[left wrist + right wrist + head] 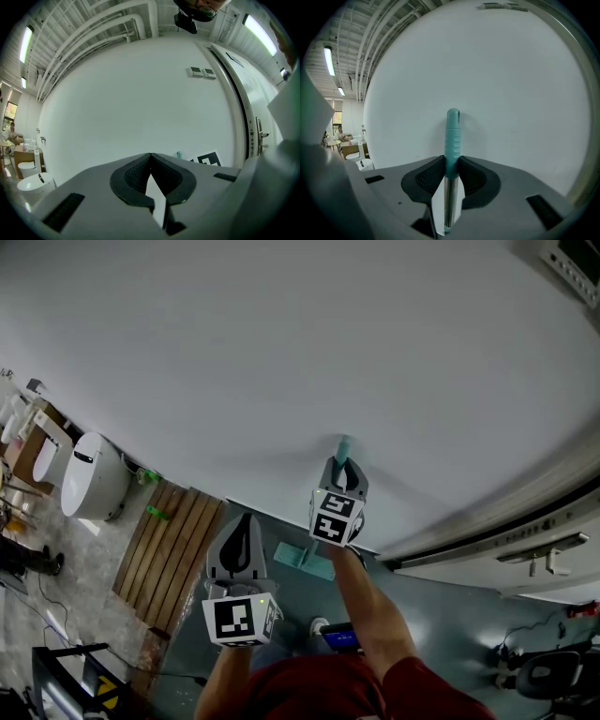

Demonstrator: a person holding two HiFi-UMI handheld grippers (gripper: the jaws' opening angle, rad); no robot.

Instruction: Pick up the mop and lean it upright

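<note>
The mop stands nearly upright against the white wall [309, 343]. Its teal grip [453, 136] tops a metal pole [449, 199], and its teal flat head [304, 561] rests on the grey floor by the wall's foot. My right gripper [343, 474] is shut on the handle just below the teal grip; in the right gripper view the jaws [451, 164] press both sides of it. My left gripper [240, 545] hangs lower and to the left, shut with nothing in it; the left gripper view shows its tips [150, 154] meeting.
Wooden slats [169, 554] lie on the floor at the left, with a white toilet [92, 476] beyond them. A door frame and rail [506, 526] run along the right. Wall controls [201, 72] sit high on the wall.
</note>
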